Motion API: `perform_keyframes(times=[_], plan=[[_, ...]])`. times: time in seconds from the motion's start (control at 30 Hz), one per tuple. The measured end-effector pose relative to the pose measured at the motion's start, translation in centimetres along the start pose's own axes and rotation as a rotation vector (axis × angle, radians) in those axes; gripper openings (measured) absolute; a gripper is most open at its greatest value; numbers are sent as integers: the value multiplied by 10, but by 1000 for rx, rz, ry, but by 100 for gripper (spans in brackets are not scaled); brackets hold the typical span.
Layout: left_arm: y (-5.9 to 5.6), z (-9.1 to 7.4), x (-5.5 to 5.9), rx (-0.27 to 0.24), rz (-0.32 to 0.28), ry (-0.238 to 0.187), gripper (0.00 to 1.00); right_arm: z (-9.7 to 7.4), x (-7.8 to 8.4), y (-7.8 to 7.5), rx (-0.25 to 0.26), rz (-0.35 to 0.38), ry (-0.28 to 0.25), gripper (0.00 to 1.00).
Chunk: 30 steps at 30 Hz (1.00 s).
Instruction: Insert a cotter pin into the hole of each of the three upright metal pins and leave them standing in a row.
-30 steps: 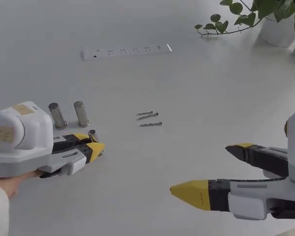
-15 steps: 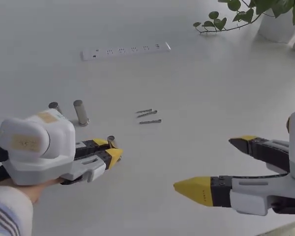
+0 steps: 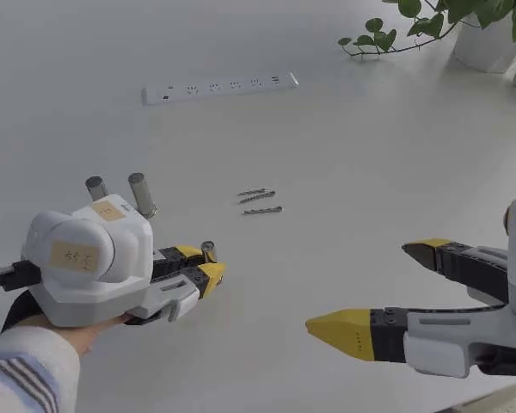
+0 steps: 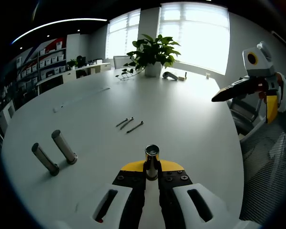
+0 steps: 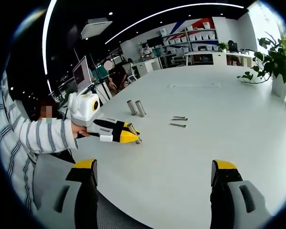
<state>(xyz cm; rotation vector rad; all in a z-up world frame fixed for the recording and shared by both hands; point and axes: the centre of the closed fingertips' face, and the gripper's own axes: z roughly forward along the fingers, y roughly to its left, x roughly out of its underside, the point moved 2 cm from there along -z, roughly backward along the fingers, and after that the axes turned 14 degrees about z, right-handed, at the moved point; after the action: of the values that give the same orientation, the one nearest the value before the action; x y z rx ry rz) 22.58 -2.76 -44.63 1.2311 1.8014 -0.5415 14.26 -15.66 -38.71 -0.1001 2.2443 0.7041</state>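
Left tool (image 3: 208, 263) moved, clamping one pin (image 3: 208, 250); right tool (image 3: 356, 287) agape; two pins (image 3: 140, 194), three cotters (image 3: 258, 199).

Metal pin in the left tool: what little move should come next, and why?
Probably reach the right tool to the nearest cotter pin and grip it. The left tool is shut on one metal pin, the right one hangs open and empty, and three cotter pins lie loose on the table.
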Motion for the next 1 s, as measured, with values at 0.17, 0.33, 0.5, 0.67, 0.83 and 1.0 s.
perform_keyframes(times=[0.17,0.33,0.5,0.67,0.83,1.0], plan=[[-1,2,0,-5,6,3,5,-1,0,-1,2,1,-4,98],[-4,4,1,-9,15,6,5,-2,1,-1,2,2,-3,98],[-9,7,5,-4,36,21,5,-2,2,-2,1,8,-3,98],[-13,8,9,-5,45,23,5,-4,3,-1,-5,6,0,98],[-15,7,9,-8,52,18,5,-4,3,1,-11,7,-1,98],[-16,5,9,-2,60,10,5,-4,4,1,-13,15,-1,98]])
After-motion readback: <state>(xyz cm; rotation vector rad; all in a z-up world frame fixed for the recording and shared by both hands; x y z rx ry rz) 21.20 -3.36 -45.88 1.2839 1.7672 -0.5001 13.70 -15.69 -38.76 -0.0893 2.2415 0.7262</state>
